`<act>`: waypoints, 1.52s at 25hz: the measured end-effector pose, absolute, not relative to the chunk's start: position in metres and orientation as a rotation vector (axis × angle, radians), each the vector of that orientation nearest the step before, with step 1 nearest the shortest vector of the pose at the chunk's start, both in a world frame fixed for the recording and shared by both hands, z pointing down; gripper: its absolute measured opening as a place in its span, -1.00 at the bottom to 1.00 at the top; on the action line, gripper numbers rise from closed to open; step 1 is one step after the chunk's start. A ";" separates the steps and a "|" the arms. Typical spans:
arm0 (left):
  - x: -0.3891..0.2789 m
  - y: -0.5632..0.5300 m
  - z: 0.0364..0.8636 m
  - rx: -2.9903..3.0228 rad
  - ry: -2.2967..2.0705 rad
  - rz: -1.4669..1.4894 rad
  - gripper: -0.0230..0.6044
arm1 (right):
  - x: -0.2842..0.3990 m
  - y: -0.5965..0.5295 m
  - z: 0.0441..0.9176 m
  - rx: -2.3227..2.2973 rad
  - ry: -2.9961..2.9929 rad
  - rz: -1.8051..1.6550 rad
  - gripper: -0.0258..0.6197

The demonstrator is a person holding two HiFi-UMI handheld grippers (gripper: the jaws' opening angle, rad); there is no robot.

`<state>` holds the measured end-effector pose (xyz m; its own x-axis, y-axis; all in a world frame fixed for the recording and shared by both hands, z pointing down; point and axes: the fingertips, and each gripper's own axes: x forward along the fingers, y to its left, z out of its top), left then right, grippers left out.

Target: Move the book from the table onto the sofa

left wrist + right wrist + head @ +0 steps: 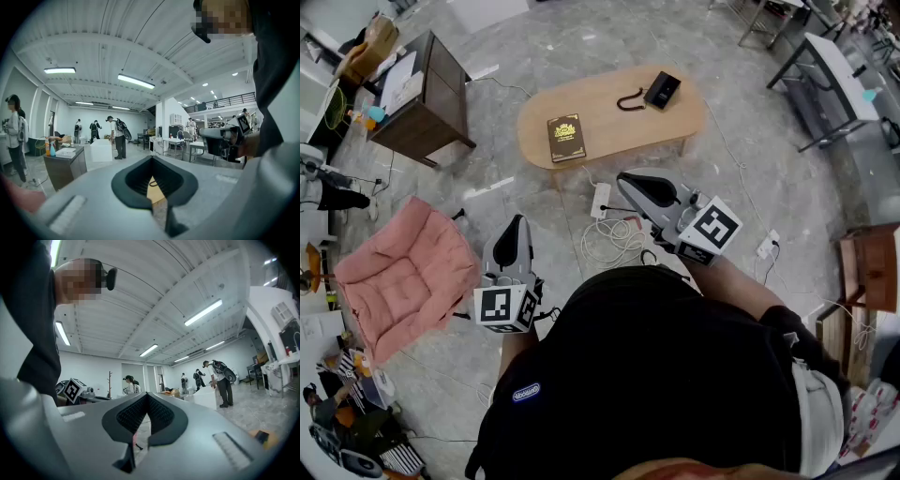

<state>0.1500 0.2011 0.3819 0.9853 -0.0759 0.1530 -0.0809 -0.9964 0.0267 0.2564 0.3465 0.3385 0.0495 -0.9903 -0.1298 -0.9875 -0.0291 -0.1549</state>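
The dark brown, gold-printed book [566,137] lies flat on the oval light-wood table [609,103], ahead of the right gripper [626,178] and left gripper [518,223] — both empty, jaws together — long axis pointing roughly away, seemingly nearer the right.

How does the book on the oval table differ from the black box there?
The book is dark brown with gold cover print; the black box is plain black. The book lies alone toward the table's left end in the head view; the black box has a black cord beside it. Both lie flat.
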 end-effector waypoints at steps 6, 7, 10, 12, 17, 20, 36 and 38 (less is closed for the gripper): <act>0.148 0.198 0.385 3.093 -0.131 0.237 -0.93 | 0.258 0.346 0.349 -2.180 2.061 -0.024 -0.83; 0.148 0.198 0.385 3.093 -0.130 0.238 -0.93 | 0.258 0.346 0.349 -2.180 2.062 -0.023 -0.83; 0.150 0.197 0.385 3.092 -0.127 0.240 -0.93 | 0.259 0.345 0.348 -2.182 2.063 -0.023 -0.83; 0.150 0.197 0.385 3.092 -0.125 0.241 -0.93 | 0.260 0.345 0.348 -2.186 2.062 -0.022 -0.83; 0.151 0.200 0.388 3.090 -0.128 0.245 -0.93 | 0.259 0.348 0.344 -2.149 2.067 0.005 -0.83; 0.152 0.202 0.388 3.090 -0.120 0.239 -0.93 | 0.259 0.352 0.344 -2.157 2.046 0.018 -0.83; 0.130 0.193 0.384 3.088 -0.069 0.194 -0.67 | 0.231 0.337 0.341 -2.167 2.072 0.047 -0.44; 0.125 0.189 0.384 3.080 -0.059 0.187 -0.61 | 0.225 0.334 0.342 -2.189 2.077 0.046 -0.39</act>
